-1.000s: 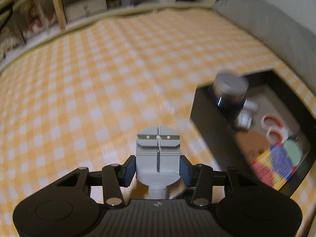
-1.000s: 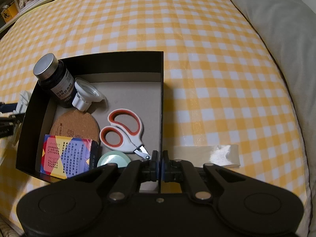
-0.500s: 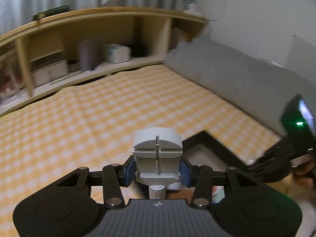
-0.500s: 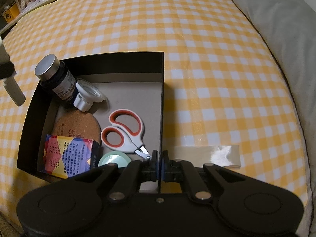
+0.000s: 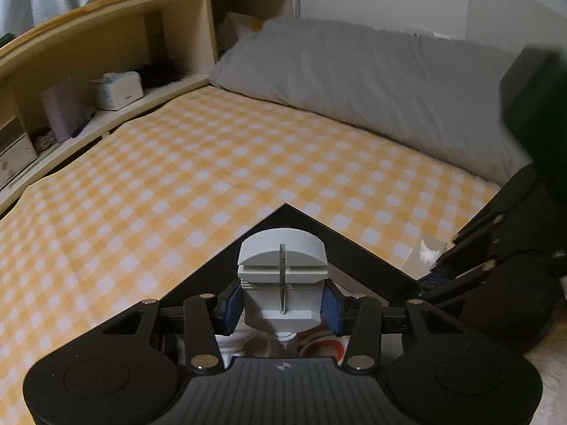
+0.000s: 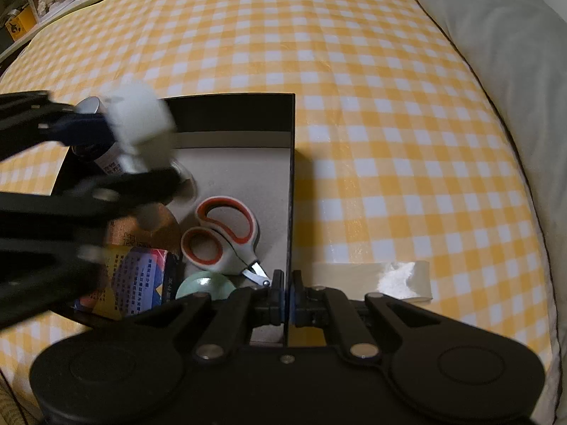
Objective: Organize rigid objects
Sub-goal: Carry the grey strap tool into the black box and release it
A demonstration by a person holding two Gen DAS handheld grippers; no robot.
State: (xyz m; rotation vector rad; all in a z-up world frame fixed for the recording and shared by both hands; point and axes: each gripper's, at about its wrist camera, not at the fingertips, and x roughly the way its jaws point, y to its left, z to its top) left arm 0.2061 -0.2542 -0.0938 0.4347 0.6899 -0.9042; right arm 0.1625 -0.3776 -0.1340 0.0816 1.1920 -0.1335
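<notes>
My left gripper (image 5: pixel 281 301) is shut on a grey plastic tool (image 5: pixel 281 276) with a rounded slotted head. It holds the tool above the black box (image 5: pixel 361 258). In the right wrist view the same tool (image 6: pixel 140 120) hangs blurred over the box's left part. My right gripper (image 6: pixel 284 297) is shut on the box's near right wall (image 6: pixel 291 191). Inside lie red-and-white scissors (image 6: pixel 223 233), a dark bottle (image 6: pixel 95 141), a colourful packet (image 6: pixel 138 276), a cork disc (image 6: pixel 156 233) and a pale green disc (image 6: pixel 202 283).
The box sits on a yellow checked cloth (image 6: pixel 354 71). A strip of clear tape (image 6: pixel 382 279) lies on the cloth right of the box. A grey pillow (image 5: pixel 372 88) runs along the far side. Wooden shelves (image 5: pixel 106 71) with boxes stand behind.
My left gripper has carried the grey tool from the cloth left of the box to above the box's inside. My right gripper has stayed shut on the box wall.
</notes>
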